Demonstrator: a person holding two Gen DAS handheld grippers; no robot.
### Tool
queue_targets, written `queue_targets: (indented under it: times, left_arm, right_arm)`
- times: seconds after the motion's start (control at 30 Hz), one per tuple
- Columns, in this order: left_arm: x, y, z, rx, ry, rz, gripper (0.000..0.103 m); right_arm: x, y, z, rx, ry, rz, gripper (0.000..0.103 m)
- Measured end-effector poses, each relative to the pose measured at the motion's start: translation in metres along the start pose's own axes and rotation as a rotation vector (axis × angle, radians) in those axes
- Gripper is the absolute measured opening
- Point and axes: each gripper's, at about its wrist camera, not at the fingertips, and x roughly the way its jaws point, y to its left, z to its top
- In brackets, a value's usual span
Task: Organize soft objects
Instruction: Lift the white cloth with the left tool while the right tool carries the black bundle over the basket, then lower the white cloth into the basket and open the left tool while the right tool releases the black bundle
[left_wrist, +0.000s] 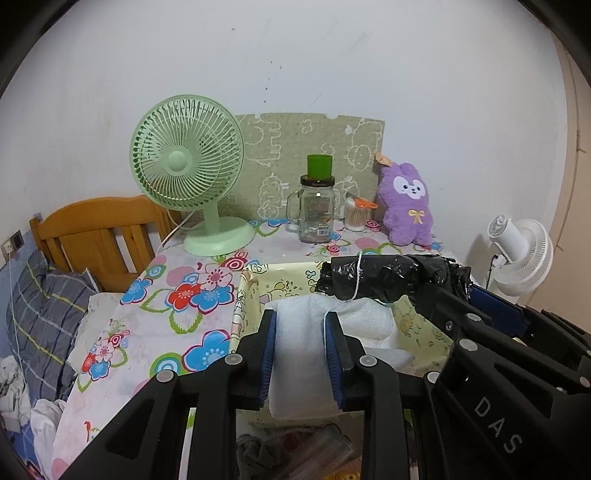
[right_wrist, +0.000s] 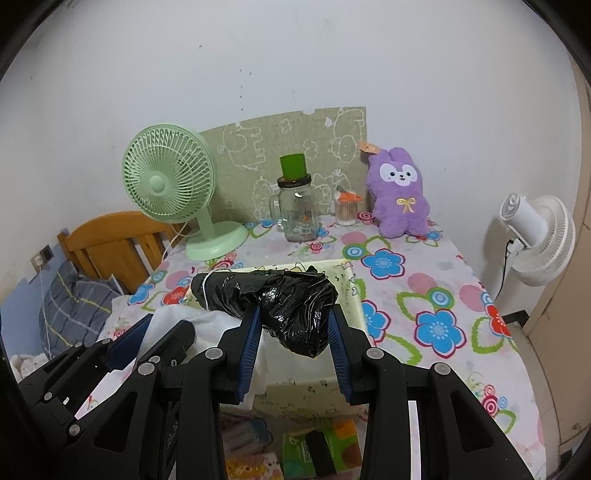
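My left gripper is shut on a white foam sheet, held over a pale yellow fabric basket on the flowered table. My right gripper is shut on a black plastic bundle tied with white string; the bundle hangs above the same basket. The bundle also shows in the left wrist view, with the right gripper's arm below it. A purple plush rabbit leans on the wall at the back right of the table and also shows in the right wrist view.
A green desk fan, a glass mug jar with a green cup on it and a swab jar stand at the table's back. A white fan stands on the right. A bed with a wooden headboard lies on the left.
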Motion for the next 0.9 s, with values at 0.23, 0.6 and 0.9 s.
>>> queue_targets:
  times: [0.23,0.6,0.9]
  left_arm:
    - [0.024,0.001,0.002,-0.001,0.030,0.018,0.025]
    - [0.059,0.000,0.002,-0.002,0.095,0.026,0.026]
    - [0.086,0.002,-0.002,0.004,0.153,0.016,0.026]
  right_arm:
    - [0.026,-0.003,0.002,0.012,0.031,0.008,0.039]
    - [0.064,-0.011,0.001,0.056,0.091,0.006,0.039]
    - [0.088,-0.018,-0.004,0.088,0.142,-0.012,0.039]
